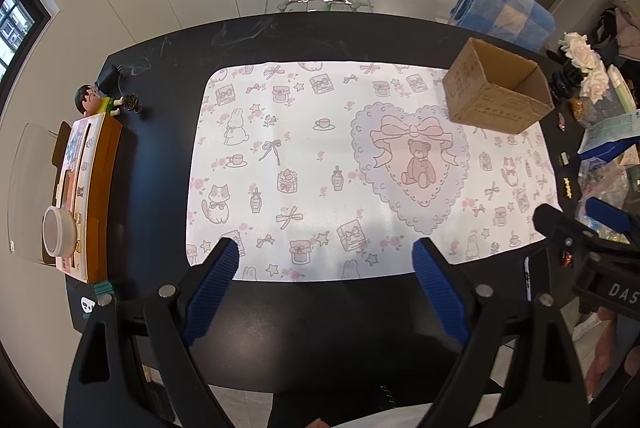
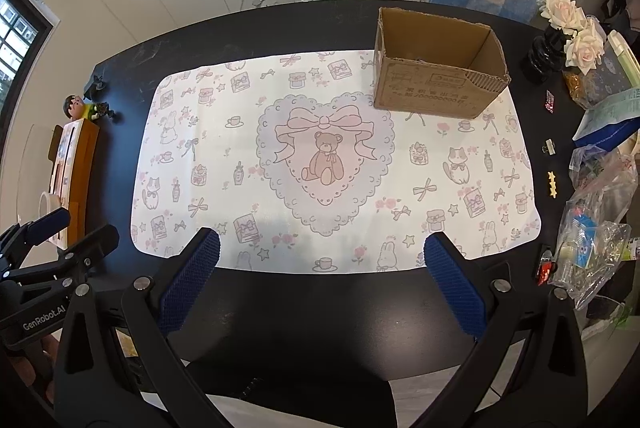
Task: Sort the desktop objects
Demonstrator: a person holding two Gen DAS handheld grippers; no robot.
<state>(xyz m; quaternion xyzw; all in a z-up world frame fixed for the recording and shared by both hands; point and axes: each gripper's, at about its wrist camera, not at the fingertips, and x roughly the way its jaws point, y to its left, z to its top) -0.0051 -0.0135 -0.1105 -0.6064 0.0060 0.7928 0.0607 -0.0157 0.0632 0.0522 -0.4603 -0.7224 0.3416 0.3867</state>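
Left wrist view: left hand-held gripper (image 1: 326,260) wide apart, empty, above worktop (image 1: 160,156).
Right hand-held gripper (image 2: 322,252): spread, holding nothing.
Cardboard box (image 2: 436,72): ahead, right of it, on patterned mat (image 2: 320,164).
Clips (image 2: 550,147): far right.

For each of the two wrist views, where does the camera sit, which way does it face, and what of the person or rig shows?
Left wrist: on the left gripper, over the table's near edge, facing the printed mat; its open fingers show, the right gripper at right.
Right wrist: on the right gripper, same edge, further right; open fingers, the left gripper at left.
Shared: mat, cardboard box, figurine.
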